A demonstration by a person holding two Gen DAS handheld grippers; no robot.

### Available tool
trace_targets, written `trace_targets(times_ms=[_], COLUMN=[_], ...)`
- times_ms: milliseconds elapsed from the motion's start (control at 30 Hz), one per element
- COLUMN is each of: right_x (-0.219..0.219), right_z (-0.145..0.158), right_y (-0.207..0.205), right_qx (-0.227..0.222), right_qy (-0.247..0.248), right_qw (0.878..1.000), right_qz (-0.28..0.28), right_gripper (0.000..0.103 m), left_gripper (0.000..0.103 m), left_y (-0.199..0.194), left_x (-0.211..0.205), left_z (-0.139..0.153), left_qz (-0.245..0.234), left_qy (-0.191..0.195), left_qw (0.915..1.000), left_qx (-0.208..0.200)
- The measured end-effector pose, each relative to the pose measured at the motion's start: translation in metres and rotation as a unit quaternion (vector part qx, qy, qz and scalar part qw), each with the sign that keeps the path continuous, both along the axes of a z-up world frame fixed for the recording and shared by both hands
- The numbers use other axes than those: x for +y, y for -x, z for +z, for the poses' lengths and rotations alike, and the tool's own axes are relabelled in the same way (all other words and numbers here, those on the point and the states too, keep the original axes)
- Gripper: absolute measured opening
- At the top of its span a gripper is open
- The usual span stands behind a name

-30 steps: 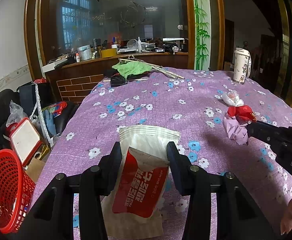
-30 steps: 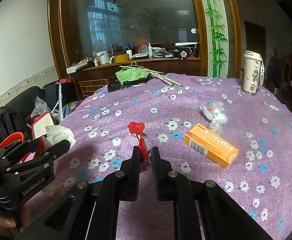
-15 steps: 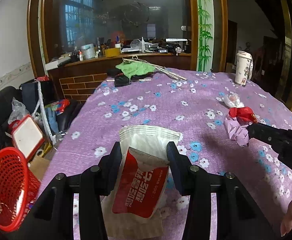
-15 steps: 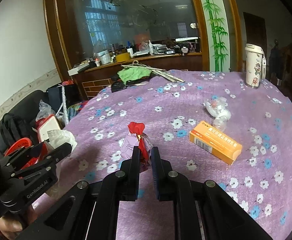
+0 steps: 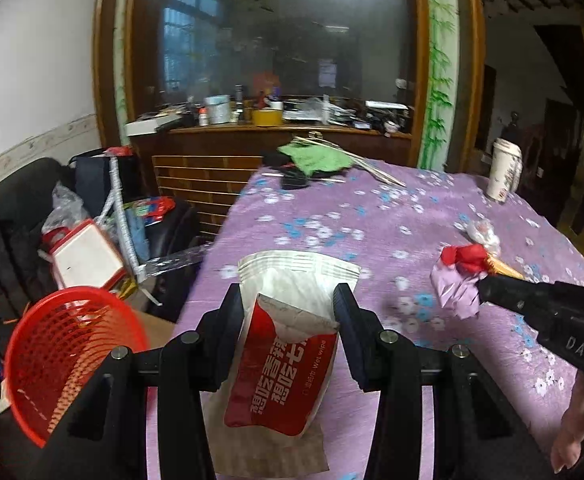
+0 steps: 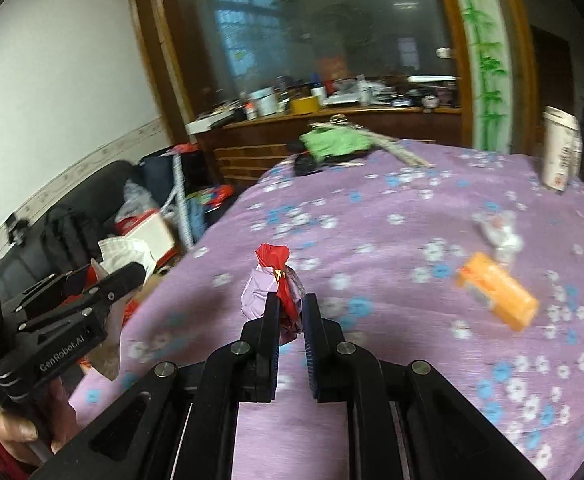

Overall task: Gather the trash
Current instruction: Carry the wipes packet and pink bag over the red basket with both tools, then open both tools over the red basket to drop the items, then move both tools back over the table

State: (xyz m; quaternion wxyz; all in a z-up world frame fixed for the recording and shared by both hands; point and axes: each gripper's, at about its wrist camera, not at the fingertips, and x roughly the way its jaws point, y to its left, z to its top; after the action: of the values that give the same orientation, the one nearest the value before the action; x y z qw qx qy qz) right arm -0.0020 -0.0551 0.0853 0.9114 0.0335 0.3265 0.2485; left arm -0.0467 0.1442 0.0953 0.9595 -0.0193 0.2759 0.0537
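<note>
My left gripper (image 5: 289,300) is shut on a white and red wet-wipe packet (image 5: 287,344) and holds it above the left edge of the purple flowered table (image 5: 372,224). My right gripper (image 6: 292,300) is shut on a crumpled lilac and red wrapper (image 6: 273,284), lifted over the table; it also shows in the left wrist view (image 5: 458,280). A red mesh basket (image 5: 63,352) stands on the floor left of the table, below and left of the packet. An orange box (image 6: 496,296) and a crumpled clear wrapper (image 6: 498,232) lie on the table to the right.
A white cup (image 5: 504,176) stands at the table's far right. A green cloth (image 5: 316,158) and sticks lie at the far edge. Bags, a white-lidded red box (image 5: 85,256) and clutter fill the floor on the left, beside a dark sofa.
Both grippers have moved left toward the table's left edge with their loads. The red basket is now closer and larger in the left wrist view.
</note>
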Motion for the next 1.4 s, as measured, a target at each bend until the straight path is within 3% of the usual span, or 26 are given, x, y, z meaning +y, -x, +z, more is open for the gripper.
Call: trace_targets(times_ms=[167,367,633,667,767,1033,1133,1400], right_x=[0.064,0.158,0.259,0.269,0.284,0.228,0.189,0.06], right_z=[0.005,0.005,-0.01,-0.015,-0.028,-0.016,-0.011,-0.007], right_y=[0.006,0.007,0.003,0.001,-0.004,-0.009,-0.008,-0.018], right_qx=[0.013,0.037,0.07,0.079,0.086,0.076,0.062,0.062], right_qy=[0.006,0.01,0.024,0.024,0.037,-0.002,0.0,-0.011], right_qw=[0.997,0.987,0.973,0.97,0.971,0.979,0.985,0.996], right_qz=[0.071,0.155,0.219,0.227,0.221,0.189,0.163,0.068], right_gripper=[0.013,0.013,0.015,0.015,0.021,0.022,0.027,0.028], left_gripper=[0.044,0.044,0.045,0.048,0.075,0.076,0.076,0.077], left_y=[0.025,0.048,0.056,0.057,0.062,0.058,0.051,0.014], left_x=[0.065,0.15,0.219,0.225,0.23,0.205,0.172,0.058], left_z=[0.004,-0.013,-0.042,-0.044,-0.042,-0.027,-0.018,0.001], left_qz=[0.053,0.123,0.172,0.176,0.186,0.162,0.128,0.004], left_qy=[0.005,0.019,0.05,0.054,0.06,0.053,0.046,0.021], left_qw=[0.9986,0.9918,0.9821,0.9811,0.9792,0.9847,0.9901,0.9987], left_qx=[0.001,0.027,0.057,0.059,0.054,0.037,0.033,0.046])
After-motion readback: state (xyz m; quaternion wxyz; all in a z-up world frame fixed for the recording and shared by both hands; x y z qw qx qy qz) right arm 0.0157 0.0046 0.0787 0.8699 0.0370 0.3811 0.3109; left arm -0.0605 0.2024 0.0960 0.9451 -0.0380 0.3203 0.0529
